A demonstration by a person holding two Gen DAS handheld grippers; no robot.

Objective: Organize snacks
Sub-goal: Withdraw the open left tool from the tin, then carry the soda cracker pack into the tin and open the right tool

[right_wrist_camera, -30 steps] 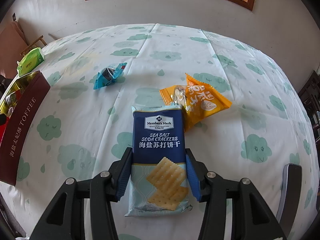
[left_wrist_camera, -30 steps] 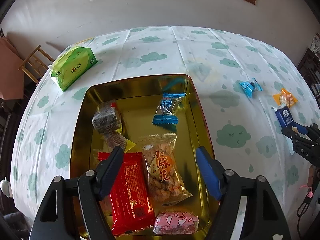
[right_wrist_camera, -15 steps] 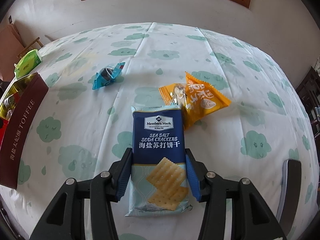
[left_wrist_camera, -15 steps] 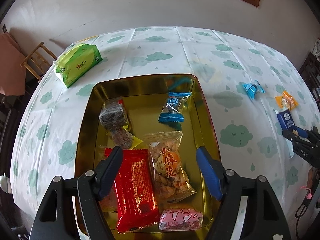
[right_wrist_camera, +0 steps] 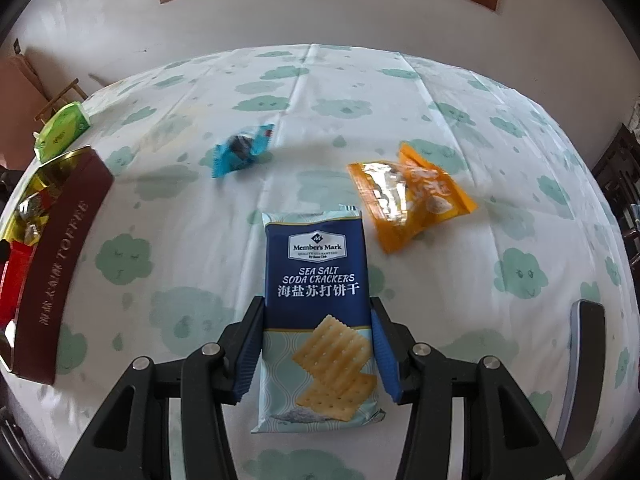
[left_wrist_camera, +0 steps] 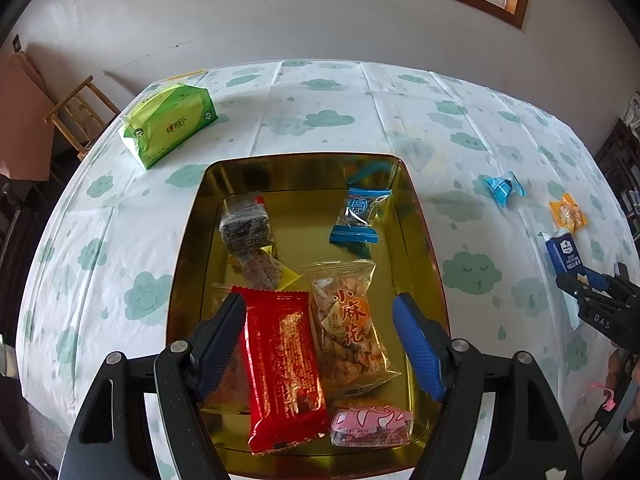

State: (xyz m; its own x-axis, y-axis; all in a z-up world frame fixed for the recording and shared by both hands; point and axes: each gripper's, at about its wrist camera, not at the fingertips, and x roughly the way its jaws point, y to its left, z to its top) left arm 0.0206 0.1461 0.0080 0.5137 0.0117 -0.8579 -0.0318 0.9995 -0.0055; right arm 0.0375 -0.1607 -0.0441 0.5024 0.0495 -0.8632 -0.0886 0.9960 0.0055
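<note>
Cracker packet [right_wrist_camera: 318, 300] between right hand-held gripper's [right_wrist_camera: 318, 344] closed jaws

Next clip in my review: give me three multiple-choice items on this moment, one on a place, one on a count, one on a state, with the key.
1. Where does the red packet lie?
A. inside the gold tin
B. on the tablecloth
C. on the green tissue pack

2. How many snacks lie loose on the tablecloth beyond the cracker packet?
A. none
B. two
C. four

3. What is the right gripper doing?
A. hanging open
B. closed on the cracker packet
C. closed on the orange packet

Key: 1 A, it rests on the tin's floor; 2 B, the blue candy and the orange packet; 3 B, both pads press the packet's sides.
</note>
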